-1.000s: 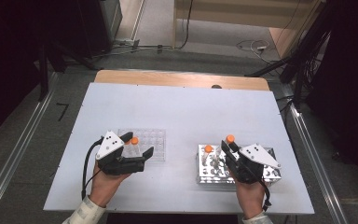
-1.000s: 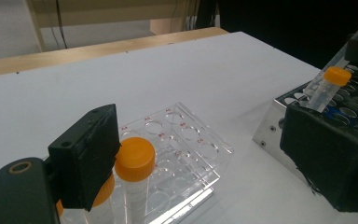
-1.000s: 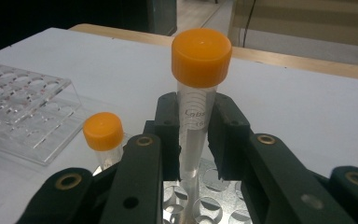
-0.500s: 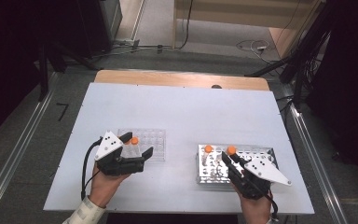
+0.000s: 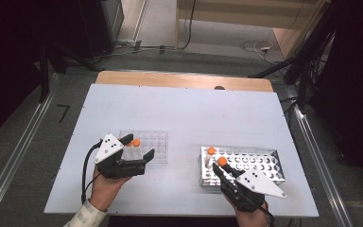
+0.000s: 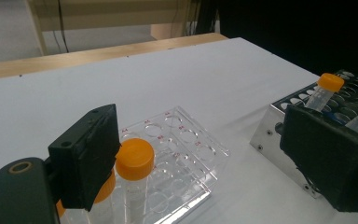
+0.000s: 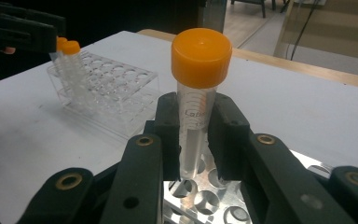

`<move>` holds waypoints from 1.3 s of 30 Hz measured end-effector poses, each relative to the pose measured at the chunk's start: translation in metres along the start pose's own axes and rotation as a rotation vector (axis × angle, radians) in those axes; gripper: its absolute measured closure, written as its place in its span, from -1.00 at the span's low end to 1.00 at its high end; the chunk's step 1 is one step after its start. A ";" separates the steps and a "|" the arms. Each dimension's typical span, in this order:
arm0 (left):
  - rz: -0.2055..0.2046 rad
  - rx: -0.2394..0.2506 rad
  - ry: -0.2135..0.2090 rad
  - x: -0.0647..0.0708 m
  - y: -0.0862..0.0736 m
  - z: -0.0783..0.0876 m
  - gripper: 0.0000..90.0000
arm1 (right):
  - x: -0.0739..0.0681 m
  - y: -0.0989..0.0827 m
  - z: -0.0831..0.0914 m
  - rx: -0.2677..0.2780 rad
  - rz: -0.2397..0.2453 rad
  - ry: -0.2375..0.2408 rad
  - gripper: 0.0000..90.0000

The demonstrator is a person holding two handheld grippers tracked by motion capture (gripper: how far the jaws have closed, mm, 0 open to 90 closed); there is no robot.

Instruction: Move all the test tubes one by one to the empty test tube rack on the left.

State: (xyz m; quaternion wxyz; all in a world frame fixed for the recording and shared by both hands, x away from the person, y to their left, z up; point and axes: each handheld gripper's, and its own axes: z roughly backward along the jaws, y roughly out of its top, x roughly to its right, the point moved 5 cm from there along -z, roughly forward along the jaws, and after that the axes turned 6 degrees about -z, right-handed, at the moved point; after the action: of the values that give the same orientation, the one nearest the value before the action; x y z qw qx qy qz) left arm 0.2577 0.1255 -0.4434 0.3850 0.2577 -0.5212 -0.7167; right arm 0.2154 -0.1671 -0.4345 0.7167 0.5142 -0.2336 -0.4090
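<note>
Standing upright betw. right tool (image 7: 193, 140) pads: tube (image 7: 196, 112)

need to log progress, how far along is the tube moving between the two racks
Done: two orange-capped tubes already stand in the clear rack, steadied by the open left gripper. In hand: the right gripper is shut on one capped tube just above the metal rack. Left: one more tube sits in the metal rack; which way the tubes travel isn't clear.
</note>
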 end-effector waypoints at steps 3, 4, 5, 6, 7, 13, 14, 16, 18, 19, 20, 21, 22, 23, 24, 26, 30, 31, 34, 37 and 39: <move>0.000 -0.003 -0.001 0.001 0.000 -0.001 -0.72 | -0.003 -0.001 -0.003 -0.004 0.004 0.011 0.61; 0.000 -0.003 -0.002 0.001 -0.001 -0.001 -0.72 | -0.004 -0.001 -0.004 -0.004 0.009 0.016 0.61; 0.000 -0.004 -0.002 0.002 -0.001 -0.001 -0.72 | -0.005 -0.002 -0.005 -0.008 0.010 0.019 0.61; -0.001 -0.006 -0.002 0.002 -0.001 -0.001 -0.72 | -0.006 -0.002 -0.006 -0.010 0.009 0.024 0.61; 0.000 -0.005 -0.001 0.002 -0.001 -0.001 -0.72 | -0.007 -0.003 -0.007 -0.012 0.009 0.031 0.61; 0.003 0.008 0.000 0.004 0.001 0.000 -0.71 | -0.018 -0.003 -0.013 -0.003 0.030 0.092 0.61; 0.003 0.011 -0.001 0.004 0.001 0.001 -0.71 | -0.020 -0.004 -0.016 -0.011 0.044 0.095 0.61; 0.000 0.014 0.001 0.005 0.002 0.002 -0.71 | -0.024 -0.006 -0.023 -0.028 0.056 0.116 0.61; 0.000 0.018 -0.004 0.006 0.003 0.002 -0.71 | -0.029 -0.007 -0.029 -0.042 0.069 0.134 0.61; 0.000 0.020 -0.005 0.006 0.003 0.003 -0.71 | -0.032 -0.008 -0.033 -0.049 0.082 0.139 0.61; 0.002 0.022 -0.006 0.007 0.003 0.003 -0.71 | -0.033 -0.008 -0.036 -0.054 0.091 0.148 0.61; 0.001 0.023 -0.006 0.007 0.003 0.003 -0.70 | -0.035 -0.009 -0.039 -0.062 0.094 0.157 0.61; 0.000 0.024 -0.007 0.007 0.003 0.003 -0.70 | -0.036 -0.009 -0.042 -0.066 0.105 0.161 0.61; -0.002 0.025 -0.011 0.008 0.004 0.003 -0.70 | -0.037 -0.009 -0.045 -0.073 0.111 0.163 0.61; -0.005 0.023 -0.011 0.008 0.004 0.004 -0.70 | -0.039 -0.010 -0.049 -0.082 0.115 0.173 0.61; -0.004 0.027 -0.013 0.009 0.004 0.004 -0.70 | -0.040 -0.011 -0.053 -0.086 0.119 0.176 0.61; -0.011 0.037 -0.027 0.015 0.006 0.006 -0.69 | -0.043 -0.013 -0.057 -0.089 0.111 0.189 0.61; -0.014 0.041 -0.030 0.016 0.007 0.006 -0.68 | -0.044 -0.014 -0.058 -0.089 0.110 0.192 0.61; -0.022 0.047 -0.049 0.023 0.009 0.008 -0.68 | -0.043 -0.015 -0.061 -0.093 0.106 0.197 0.61; -0.031 0.049 -0.062 0.027 0.010 0.008 -0.67 | -0.045 -0.017 -0.064 -0.099 0.110 0.206 0.61; -0.034 0.051 -0.068 0.029 0.010 0.007 -0.67 | -0.047 -0.018 -0.068 -0.106 0.113 0.216 0.61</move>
State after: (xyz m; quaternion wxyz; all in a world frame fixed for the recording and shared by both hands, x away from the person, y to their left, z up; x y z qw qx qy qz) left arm 0.2386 0.1040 -0.4303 0.3482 0.2517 -0.5478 -0.7179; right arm 0.2342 -0.0932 -0.4715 0.7857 0.5029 -0.1617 -0.3219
